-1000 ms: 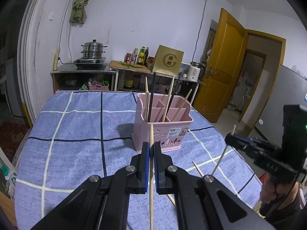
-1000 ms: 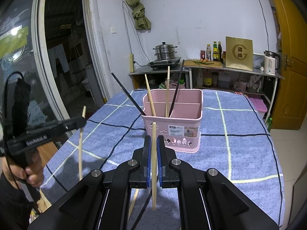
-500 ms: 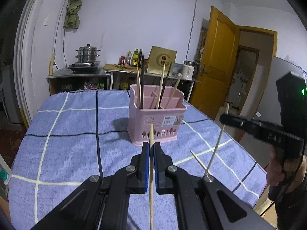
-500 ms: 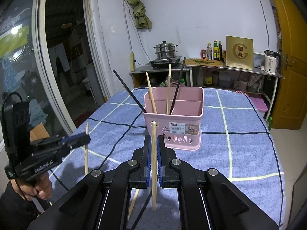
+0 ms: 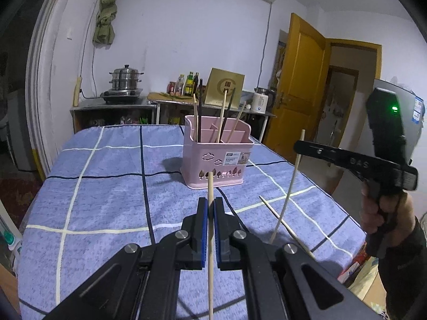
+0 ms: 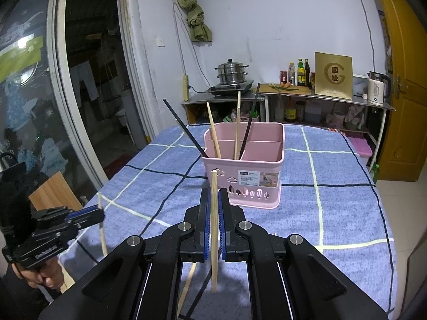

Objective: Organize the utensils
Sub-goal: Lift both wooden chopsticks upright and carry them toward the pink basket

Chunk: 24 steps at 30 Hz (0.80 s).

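A pink utensil basket (image 5: 217, 157) (image 6: 245, 170) stands mid-table on the blue checked cloth, with several wooden and black chopsticks leaning in its compartments. My left gripper (image 5: 210, 205) is shut on an upright wooden chopstick (image 5: 210, 240), well short of the basket. In the right wrist view this left gripper (image 6: 98, 214) hangs low at the table's left edge. My right gripper (image 6: 212, 200) is shut on another upright wooden chopstick (image 6: 214, 229), close in front of the basket. The left wrist view shows that right gripper (image 5: 301, 146) with its stick (image 5: 287, 194).
A loose wooden chopstick (image 5: 283, 224) lies on the cloth near the front edge. A black one (image 6: 198, 297) lies beside it under my right gripper. Behind the table stands a shelf with a steamer pot (image 6: 231, 72), bottles and a kettle. A yellow door (image 5: 296, 85) is on the right.
My left gripper has drawn back from the basket and sunk a little, still shut on its chopstick. The basket now looks smaller in its view. The right gripper has not moved.
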{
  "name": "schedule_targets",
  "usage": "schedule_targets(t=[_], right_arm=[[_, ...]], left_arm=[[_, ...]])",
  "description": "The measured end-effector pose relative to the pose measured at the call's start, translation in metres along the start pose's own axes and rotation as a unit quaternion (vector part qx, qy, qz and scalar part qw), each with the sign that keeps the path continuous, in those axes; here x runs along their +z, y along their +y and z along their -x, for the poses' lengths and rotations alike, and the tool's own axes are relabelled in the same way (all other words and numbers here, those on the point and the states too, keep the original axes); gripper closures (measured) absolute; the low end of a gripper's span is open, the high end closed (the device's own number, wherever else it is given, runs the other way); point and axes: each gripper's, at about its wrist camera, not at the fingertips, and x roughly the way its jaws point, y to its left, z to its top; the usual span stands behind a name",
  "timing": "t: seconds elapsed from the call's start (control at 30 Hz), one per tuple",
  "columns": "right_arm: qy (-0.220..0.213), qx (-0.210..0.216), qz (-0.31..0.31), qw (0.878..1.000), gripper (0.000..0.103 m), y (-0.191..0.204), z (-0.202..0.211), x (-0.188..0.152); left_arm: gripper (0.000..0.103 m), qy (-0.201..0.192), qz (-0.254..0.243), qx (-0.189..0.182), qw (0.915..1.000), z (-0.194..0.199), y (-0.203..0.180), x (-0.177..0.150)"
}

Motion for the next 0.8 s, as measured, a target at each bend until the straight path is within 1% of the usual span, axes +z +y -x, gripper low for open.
schedule_targets(t=[0.2, 0.47, 0.63, 0.8], right_arm=[[-0.004, -0.001, 0.001, 1.0, 0.097, 0.0, 0.007, 0.0], [-0.012, 0.003, 0.008, 1.0, 0.097, 0.006, 0.017, -0.001], [-0.02, 0.003, 0.01, 1.0, 0.097, 0.006, 0.021, 0.001], [-0.034, -0.001, 0.018, 0.999, 0.097, 0.005, 0.024, 0.012]], left_arm=[[0.099, -0.009, -0.005, 0.005, 0.9999, 0.032, -0.007, -0.007], [0.098, 0.011, -0.003, 0.015, 0.9998, 0.064, -0.012, -0.01], [0.098, 0.02, -0.004, 0.018, 0.9996, 0.066, -0.015, -0.003], [0.099, 0.008, -0.011, 0.014, 0.9998, 0.055, -0.02, 0.024]])
